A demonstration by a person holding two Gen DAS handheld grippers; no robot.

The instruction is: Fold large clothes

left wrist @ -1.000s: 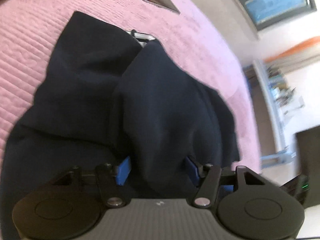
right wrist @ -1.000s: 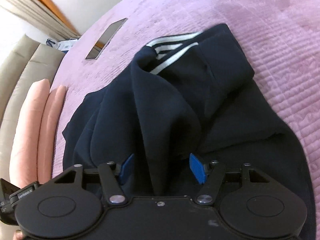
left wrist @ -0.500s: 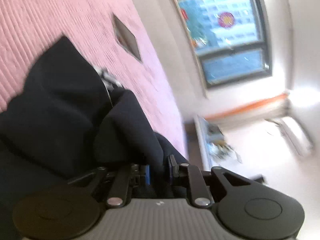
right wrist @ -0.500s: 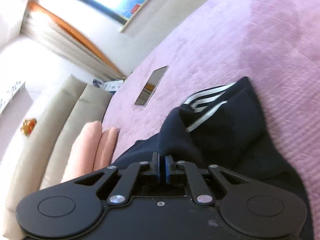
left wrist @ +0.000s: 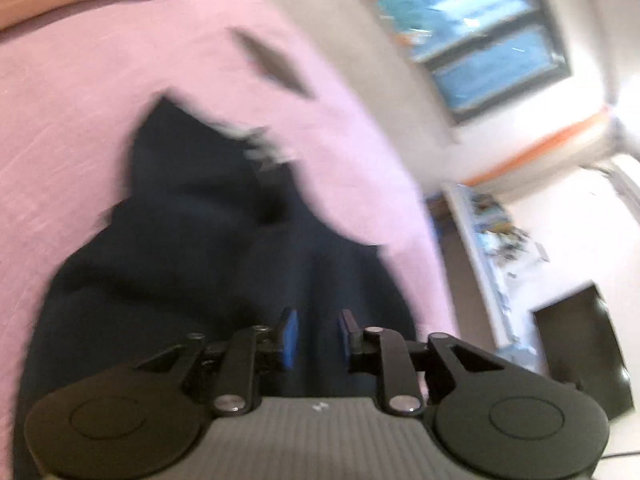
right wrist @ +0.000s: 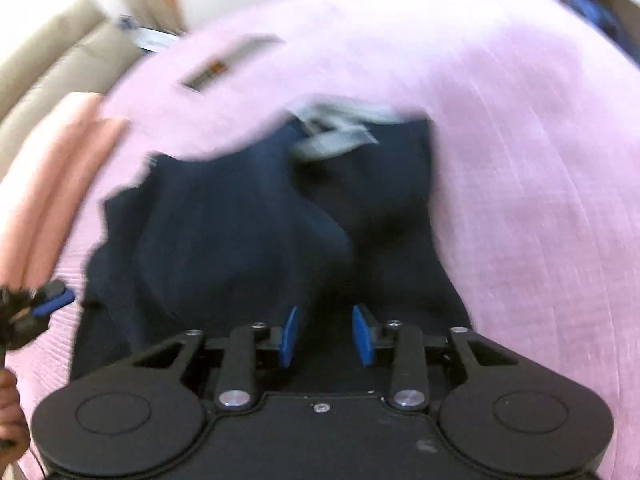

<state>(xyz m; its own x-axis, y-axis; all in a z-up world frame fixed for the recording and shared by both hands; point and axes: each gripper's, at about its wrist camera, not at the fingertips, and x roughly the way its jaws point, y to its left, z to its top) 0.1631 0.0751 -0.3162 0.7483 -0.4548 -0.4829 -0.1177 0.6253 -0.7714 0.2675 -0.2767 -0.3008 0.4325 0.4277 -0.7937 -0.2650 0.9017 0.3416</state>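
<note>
A dark navy garment (left wrist: 180, 240) with white stripes (left wrist: 260, 148) lies crumpled on the pink bed cover (left wrist: 80, 120). My left gripper (left wrist: 316, 336) sits low over its near part; the jaws are opening, with a ridge of the cloth running up between the blue pads. In the right wrist view the same garment (right wrist: 240, 220) spreads ahead, stripes (right wrist: 336, 128) at its far end. My right gripper (right wrist: 326, 336) hangs just above it, jaws opening, pads apart and the cloth lying loose under the gap. Both views are motion-blurred.
A flat dark device (left wrist: 272, 62) lies on the cover beyond the garment. Pink pillows (right wrist: 52, 160) and a beige headboard (right wrist: 48, 48) line the left. The other gripper's blue pad (right wrist: 48, 300) and a hand (right wrist: 8, 412) show at the left edge. A window (left wrist: 480, 32) is on the far wall.
From wide open both grippers closed on folds of the garment, and now their jaws have parted again. Both views have swung, and the right gripper has risen and rolled.
</note>
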